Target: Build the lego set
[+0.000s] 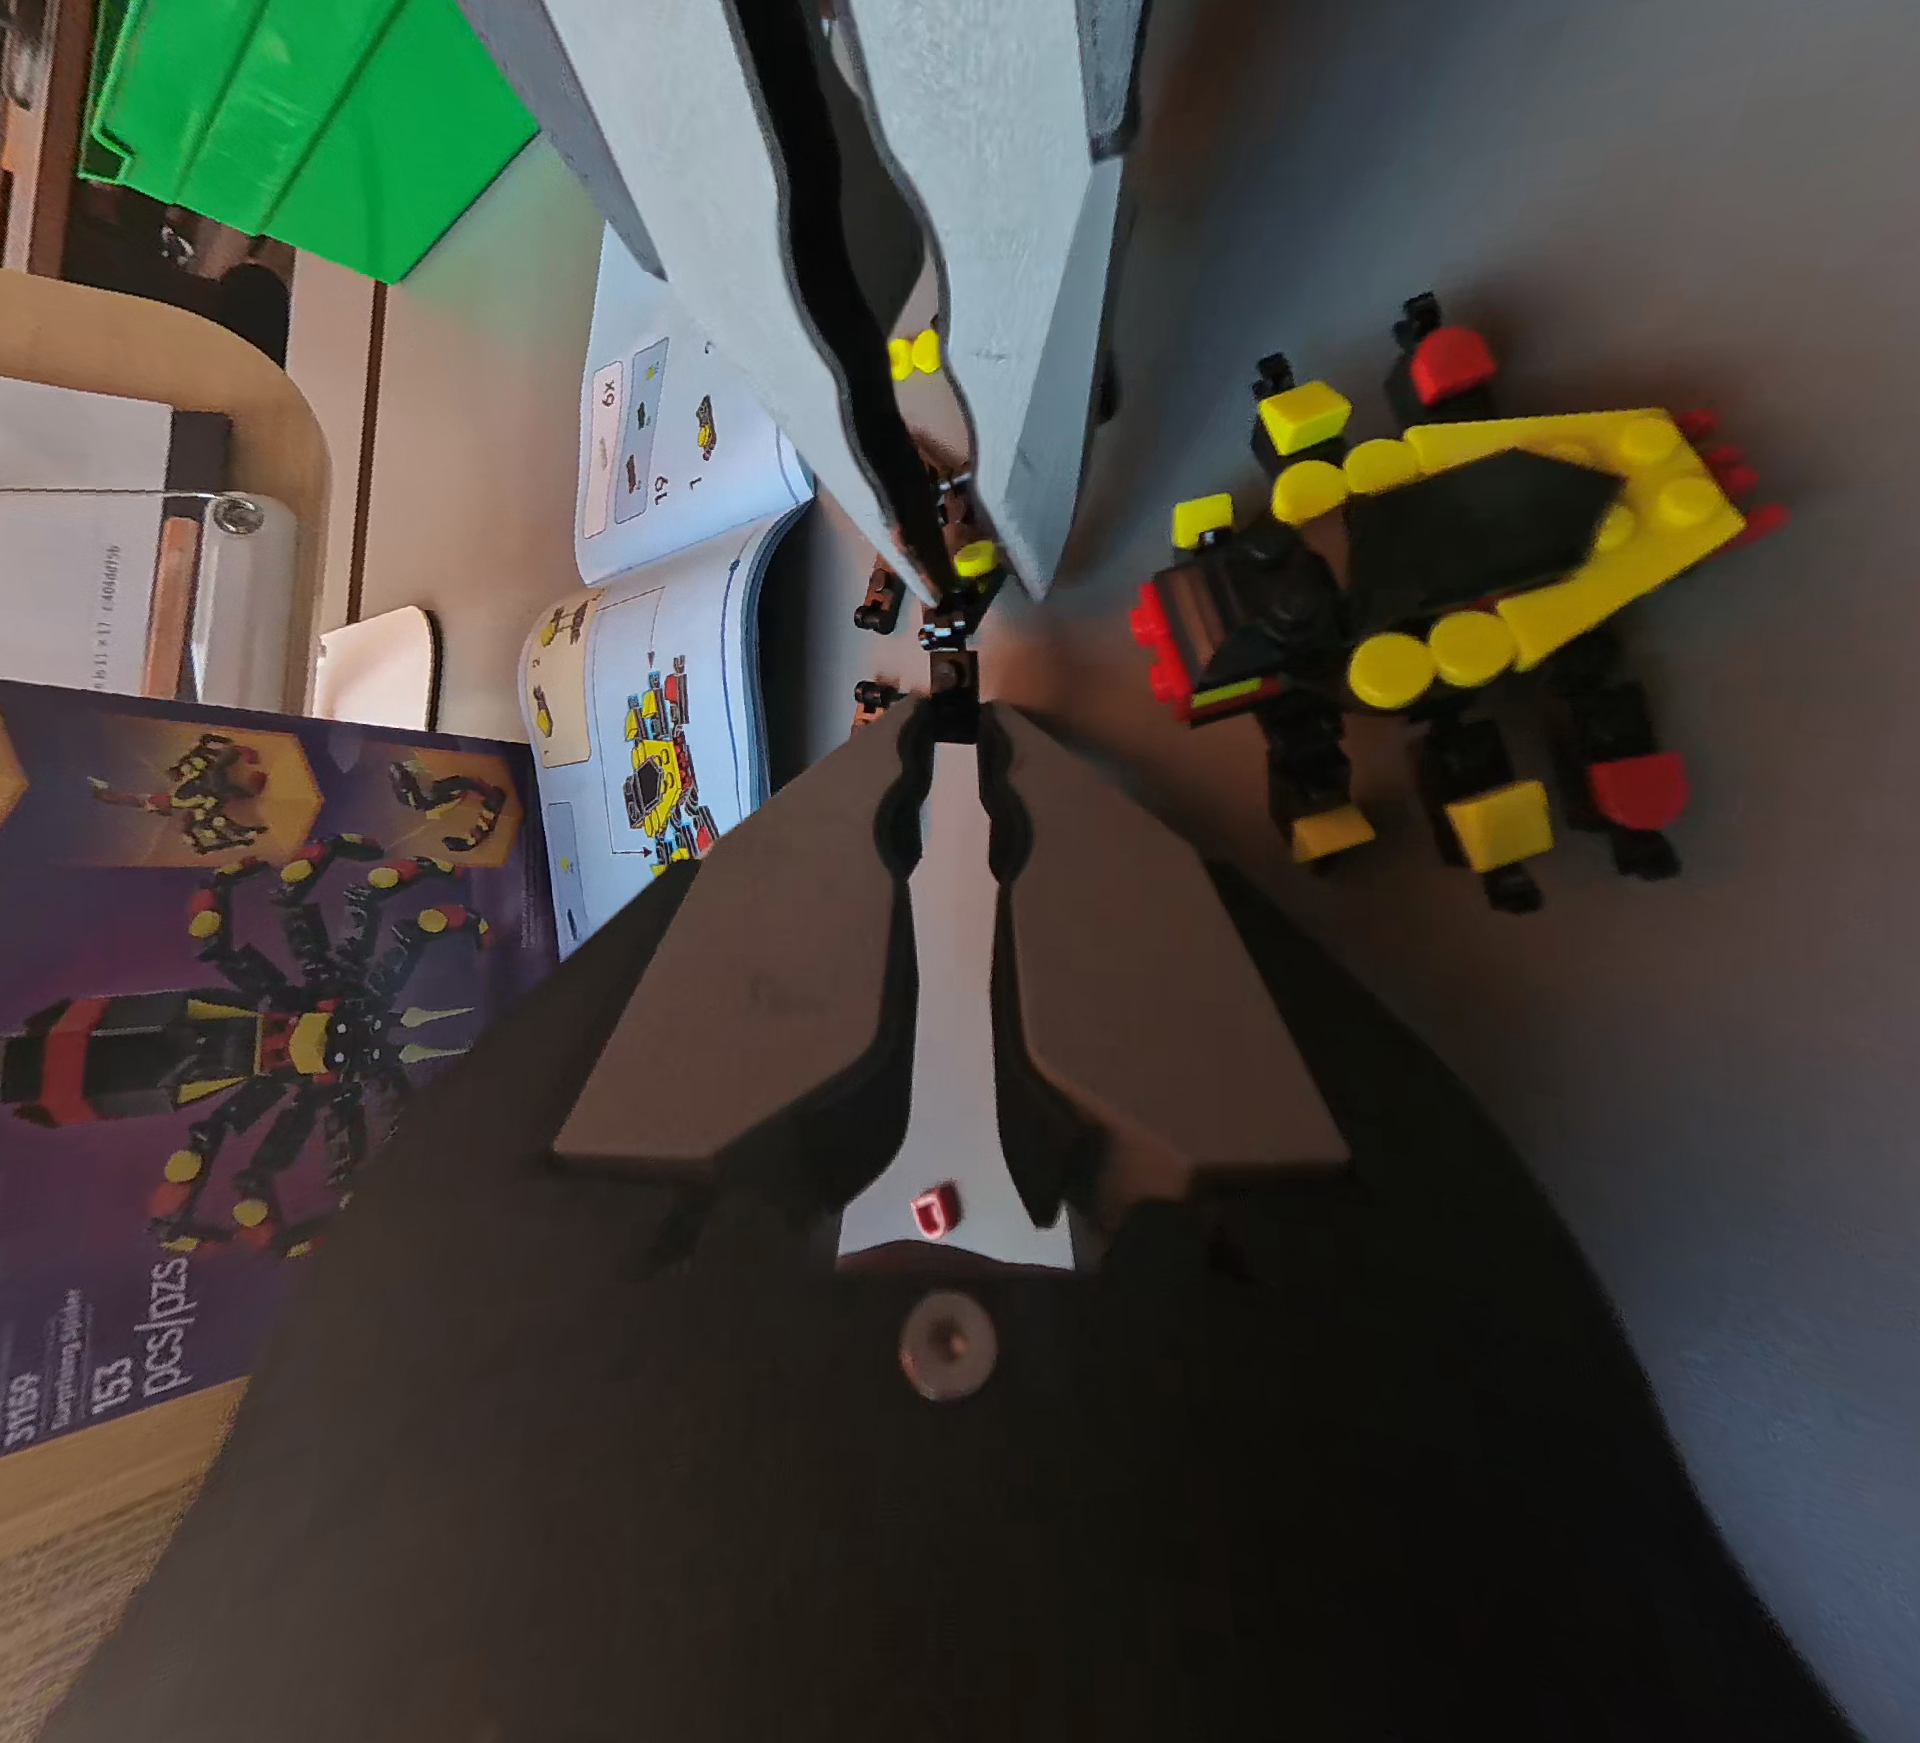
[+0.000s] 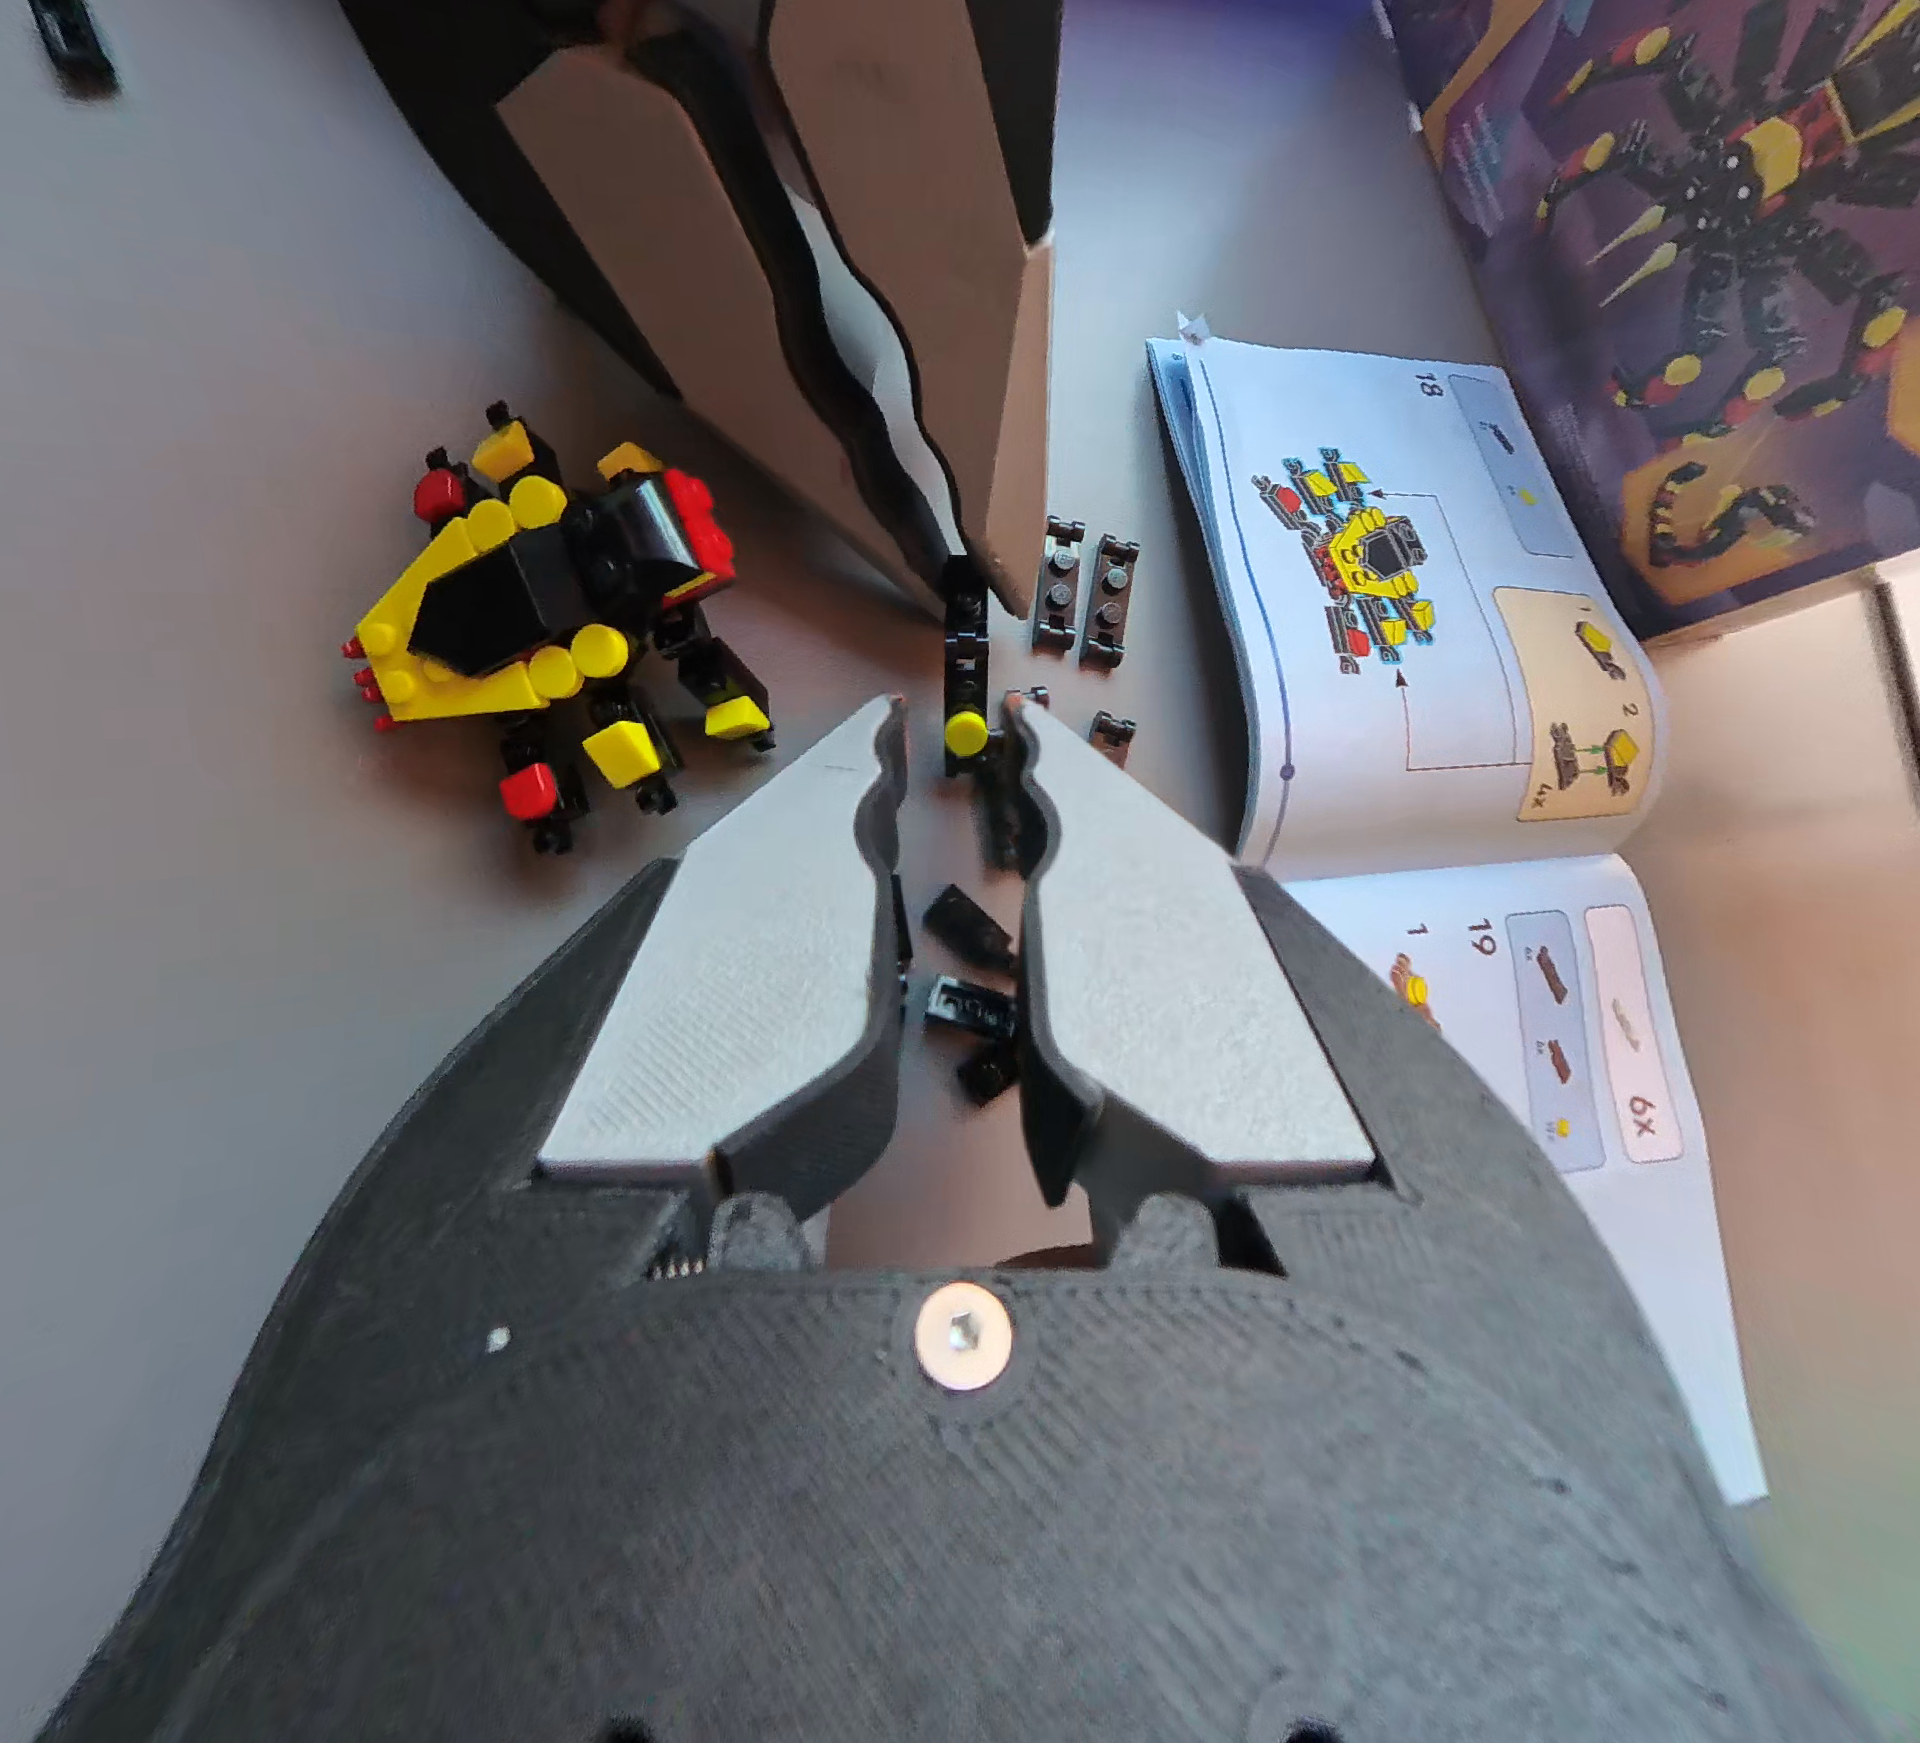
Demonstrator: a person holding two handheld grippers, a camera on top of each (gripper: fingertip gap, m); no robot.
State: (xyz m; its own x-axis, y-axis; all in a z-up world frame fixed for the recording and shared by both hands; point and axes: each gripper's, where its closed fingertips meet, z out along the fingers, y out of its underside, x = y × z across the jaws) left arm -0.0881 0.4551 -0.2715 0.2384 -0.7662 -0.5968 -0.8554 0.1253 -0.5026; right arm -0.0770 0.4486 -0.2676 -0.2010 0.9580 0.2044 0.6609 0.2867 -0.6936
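Progress: we count the spider body point(image 2: 540, 623) as largely built. It lies on the grey table point(image 2: 208, 862), yellow plates around a black middle, red spikes at one end, several short legs with yellow and red caps already on. The same body point(image 1: 1455, 613) shows in the left wrist view, well apart from both tools. Judged against the box picture, the long jointed legs are not yet fitted, so we put the build at somewhere past halfway.

In hand: one leg piece point(image 2: 964, 675), a black jointed strip with a round yellow stud, held in the air between the two tools.
- Left gripper point(image 1: 948, 706): jaws drawn close, pinching the black end of the leg piece point(image 1: 951, 644).
- Right gripper point(image 2: 956, 732): jaws nearly together around the yellow-stud end; we judge they grip it, though contact on both sides is not plain.

Stock still loose:
- Two dark grey clip plates point(image 2: 1086, 597), side by side, just beside the leg piece.
- More small black parts point(image 2: 966, 976) on the table between the right gripper's fingers.
- One black part point(image 2: 68, 26) far off at the table edge.
- One small red part point(image 1: 932, 1213) under the left gripper.

Surroundings: instruction booklet point(image 2: 1455, 613) lying open; purple set box point(image 2: 1714, 187) behind it; green bin point(image 1: 281, 52) further off.

Obstruction: the two tools meet tip to tip and hide the joint from both cameras. The loose parts below sit close enough to be knocked.
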